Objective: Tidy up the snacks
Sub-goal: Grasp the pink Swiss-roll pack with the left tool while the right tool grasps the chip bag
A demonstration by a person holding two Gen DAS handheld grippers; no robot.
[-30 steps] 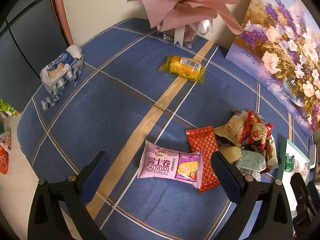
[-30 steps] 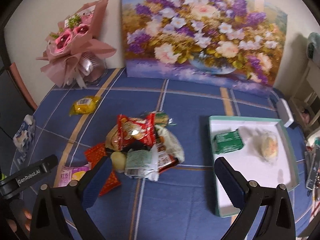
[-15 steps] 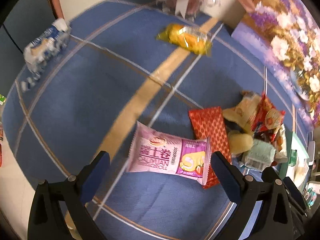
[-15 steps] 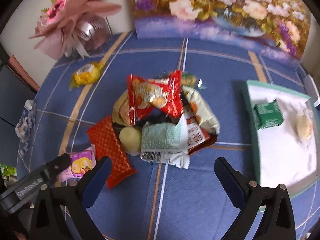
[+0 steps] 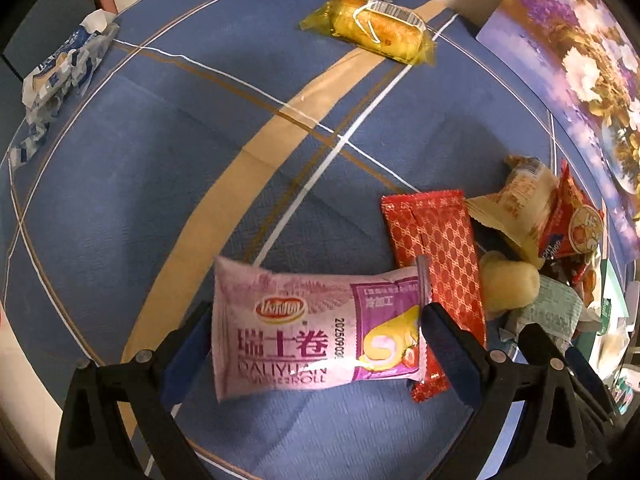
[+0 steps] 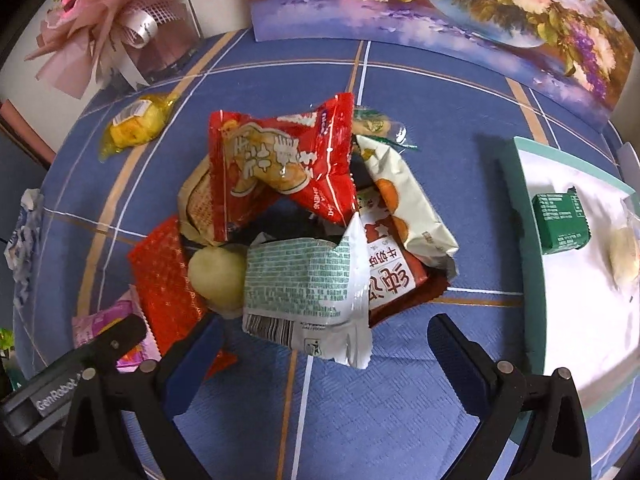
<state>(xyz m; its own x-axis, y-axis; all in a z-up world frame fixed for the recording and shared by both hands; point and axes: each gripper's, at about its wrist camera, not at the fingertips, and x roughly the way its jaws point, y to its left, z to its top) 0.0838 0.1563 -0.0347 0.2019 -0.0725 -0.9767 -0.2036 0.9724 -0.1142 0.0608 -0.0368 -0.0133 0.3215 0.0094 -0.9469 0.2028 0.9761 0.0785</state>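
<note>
Left gripper lowered over the pink Swiss roll packet, fingers apart and bracketing the packet's two short ends; contact not confirmed, since the left end of the wrapper overlaps the left pad in view. Straddling the packet lengthwise places the pads on the crimped seals, probably to spare the soft cake inside. Packet lying flat on the blue checked tablecloth, its right end overlapping the red patterned wrapper, so a closing stroke risks catching that wrapper too.

Right gripper held apart over the snack pile, nearest the pale green barcode packet; nothing between the pads. Position suggests a ready stance for the next pick.

White tray with teal rim toward the right edge of the table, already carrying a dark green packet and a round pale pastry; evidently the collection point. Yellow cake packet well apart near the far edge, beside the bouquet. Most of the sorting not yet done.
</note>
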